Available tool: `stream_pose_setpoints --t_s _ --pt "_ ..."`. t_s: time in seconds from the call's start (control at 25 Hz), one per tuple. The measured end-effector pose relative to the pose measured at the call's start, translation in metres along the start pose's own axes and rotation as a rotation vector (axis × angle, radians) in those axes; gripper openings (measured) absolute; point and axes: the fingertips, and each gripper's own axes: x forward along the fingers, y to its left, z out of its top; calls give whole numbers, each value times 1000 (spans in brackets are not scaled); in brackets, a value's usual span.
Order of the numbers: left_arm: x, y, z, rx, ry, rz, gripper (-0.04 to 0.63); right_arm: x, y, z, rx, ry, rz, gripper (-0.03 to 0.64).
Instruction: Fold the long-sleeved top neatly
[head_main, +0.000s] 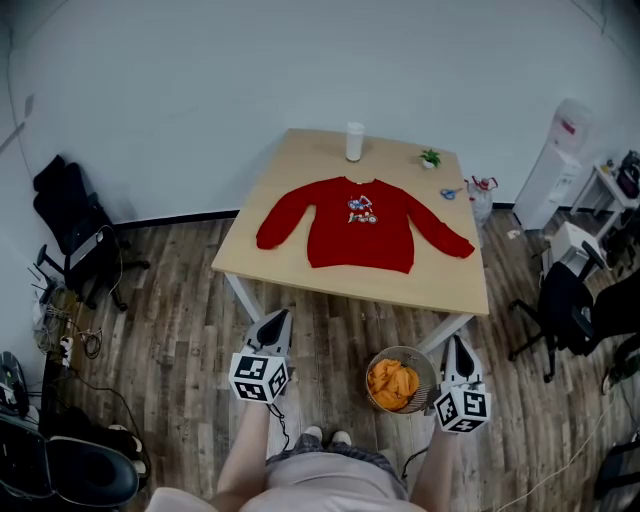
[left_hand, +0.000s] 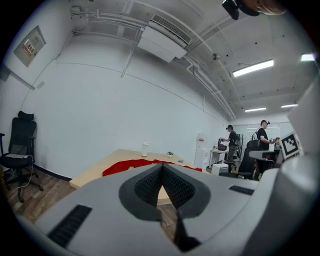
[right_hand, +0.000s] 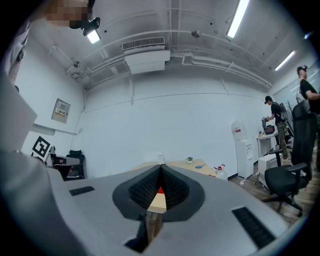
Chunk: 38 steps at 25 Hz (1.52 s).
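We held the left gripper (head_main: 274, 322) and right gripper (head_main: 457, 345) short of the desk (head_main: 300, 160), fingers (left_hand: 147, 186) pressed together on nothing; the red long-sleeved top (head_main: 360, 225) lay spread flat on it.

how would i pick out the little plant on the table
Find the wooden table with the red top spread on it. At its far edge, right of the white cylinder, stands the plant. It is the only green thing on the table.
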Motion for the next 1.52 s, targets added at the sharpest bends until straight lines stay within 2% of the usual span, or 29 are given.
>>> stream_pose_setpoints --t_s 0.2,0.28,0.32,0.56,0.6,0.64,0.72,0.84,1.0,1.52 --pt "-1 -1 -3 -3 7 -15 3 3 7 -2 11 13 19 6" --pt "-2 -2 -1 -24 -2 -37 8 4 10 0 13 7 34 48" --pt "-3 -3 1 -34 -10 -51 26 5 12 2 18 4 43 125" --pt "-4 -4 3 -63 -29 -119 295 10 27 2 68 -11 84 321" --pt "-4 -3 2 -68 -27 -126 338 11 29 -1 85 -9 90 376" --pt "-4 -2 1 -68 -26 -131 370 12 31 -4 101 -8 94 440" --pt "-5 1 0 -64 -32 -132 407 14 35 -7 111 -4 96 478" --pt "-5 9 3 -70 -55 -128 443 16 38 -10 99 8 85 509" --pt "-3 19 7 -65 -65 -134 460 19 44 -8 99 1 64 518" --pt "12 37 -11 -68 -28 -194 462 26 69 -27 84 -5 14 518"
